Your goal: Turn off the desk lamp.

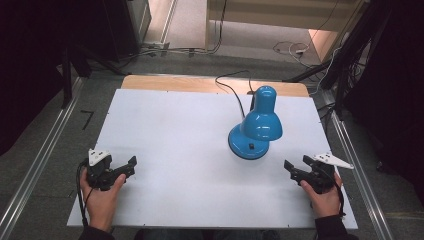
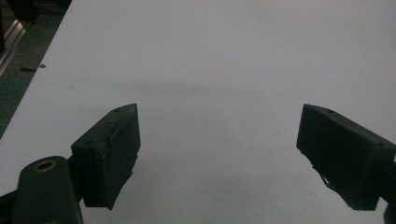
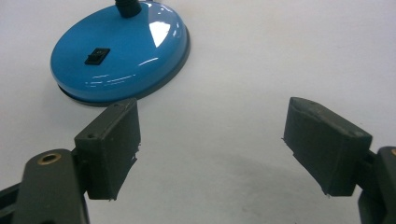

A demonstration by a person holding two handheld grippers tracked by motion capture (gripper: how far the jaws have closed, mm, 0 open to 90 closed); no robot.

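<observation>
Since nothing is gripped yet, the blue desk lamp (image 1: 256, 127) is the thing to place first: it stands on the white table top (image 1: 170, 130), right of the middle, its round base (image 3: 122, 50) flat on the surface and its shade bent forward over the base toward the person. A black rocker switch (image 3: 97, 56) sits on the near side of the base, and a dark cord (image 1: 231, 90) runs from behind the lamp off the far edge. The right gripper (image 1: 296, 171) lies near the lamp, on its near right side, jaws spread wide and empty, pointing toward the base; in the right gripper view the base sits ahead and to the left of the jaws. The left gripper (image 1: 126, 168) rests well apart from the lamp, off to its near left, also wide open and holding nothing. So the right hand (image 1: 325, 200) is the nearer one, and I judge the reach would go forward and leftward to the base.
</observation>
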